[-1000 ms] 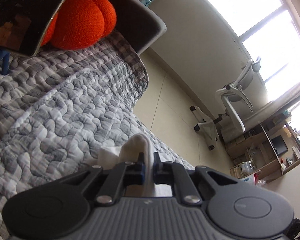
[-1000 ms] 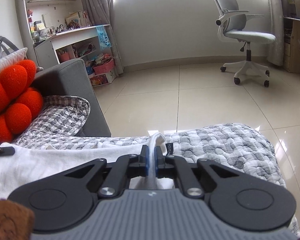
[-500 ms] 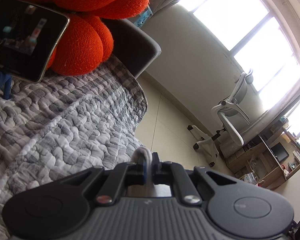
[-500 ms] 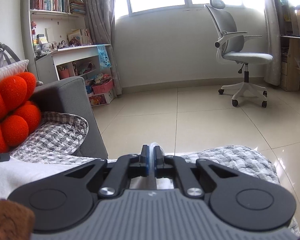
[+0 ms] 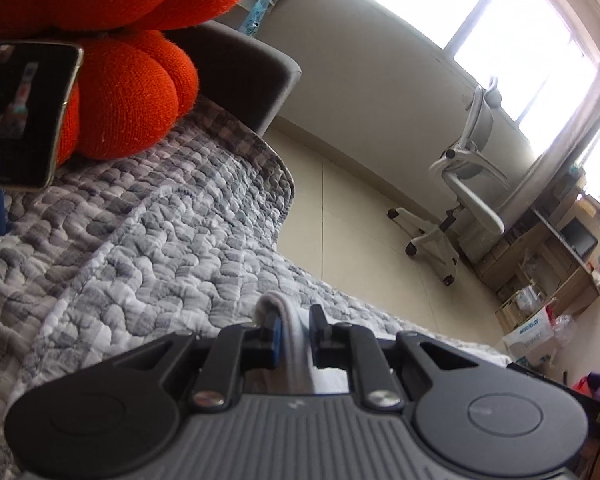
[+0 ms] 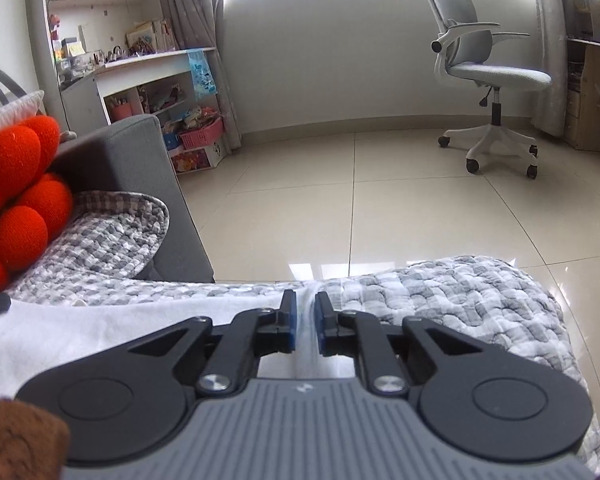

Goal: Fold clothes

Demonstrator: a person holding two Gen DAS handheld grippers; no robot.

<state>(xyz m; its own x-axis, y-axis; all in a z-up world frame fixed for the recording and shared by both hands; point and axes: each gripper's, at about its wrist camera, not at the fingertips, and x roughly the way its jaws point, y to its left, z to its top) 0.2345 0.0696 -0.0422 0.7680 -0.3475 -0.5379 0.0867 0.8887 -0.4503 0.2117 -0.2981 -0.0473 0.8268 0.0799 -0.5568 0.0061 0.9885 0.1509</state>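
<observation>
White garment (image 6: 148, 316) — between both grippers' parted jaws

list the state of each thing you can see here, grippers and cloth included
left gripper: jaws parted, white garment between them
right gripper: jaws parted, garment edge between them
white garment: spread on quilted cover
phone: screen lit
office chair: upright, unoccupied

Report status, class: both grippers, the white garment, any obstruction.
Left gripper open, white garment between its fingers. Right gripper open, cloth edge in its gap. Garment lies on grey quilt. Nothing in the way.
</observation>
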